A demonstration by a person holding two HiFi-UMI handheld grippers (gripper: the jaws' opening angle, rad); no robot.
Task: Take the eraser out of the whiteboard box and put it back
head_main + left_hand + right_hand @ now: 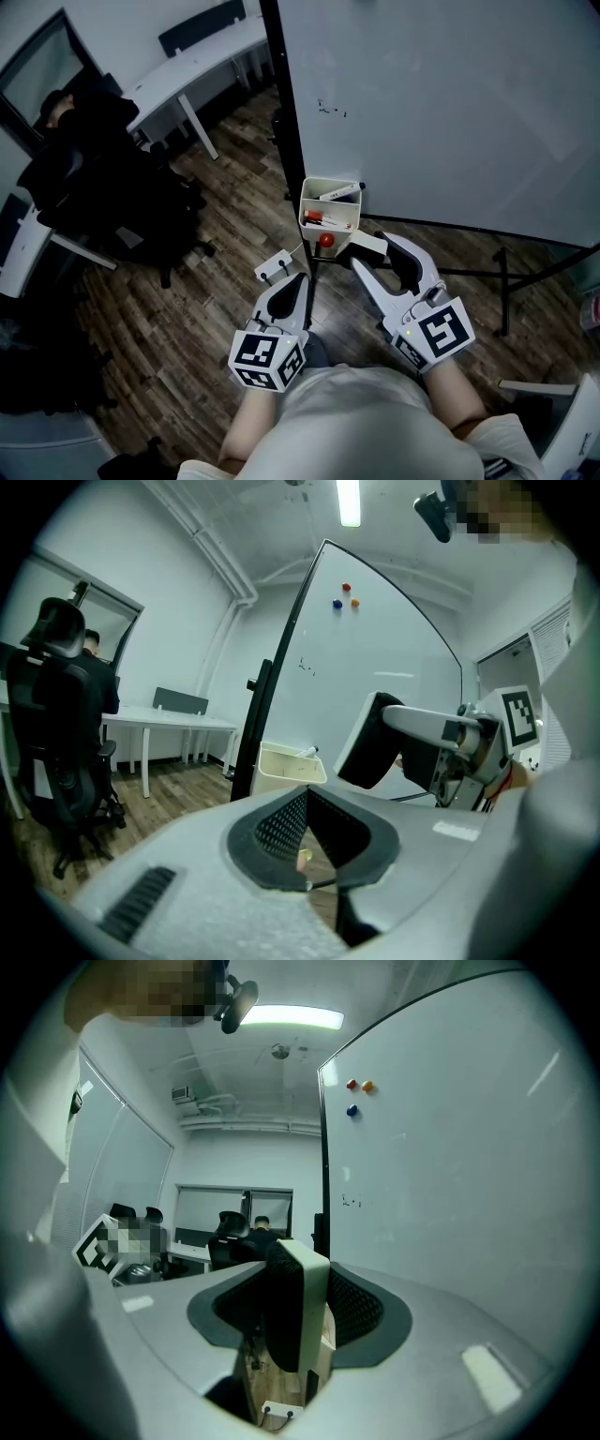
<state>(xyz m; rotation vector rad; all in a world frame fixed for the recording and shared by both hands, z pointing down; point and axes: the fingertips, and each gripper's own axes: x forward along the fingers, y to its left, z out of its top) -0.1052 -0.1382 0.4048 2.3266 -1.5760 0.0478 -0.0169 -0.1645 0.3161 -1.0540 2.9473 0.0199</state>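
Note:
The eraser (367, 247), white-backed with a black felt face, is clamped upright between the jaws of my right gripper (377, 255), just right of and below the whiteboard box. In the right gripper view the eraser (298, 1316) fills the gap between the pads. The cream whiteboard box (306, 208) hangs at the board's lower left edge and holds markers. A red knob (325, 240) sits under it. My left gripper (302, 281) hangs below the box with its jaws together and nothing in them. From the left gripper view the box (281, 766) and the held eraser (370, 742) both show.
The whiteboard (450, 103) stands on a black frame with floor legs (502, 281). A white desk (202, 70) and dark office chairs (112, 187) are at the left, where a person (94, 667) sits. A white socket block (276, 267) lies on the wooden floor.

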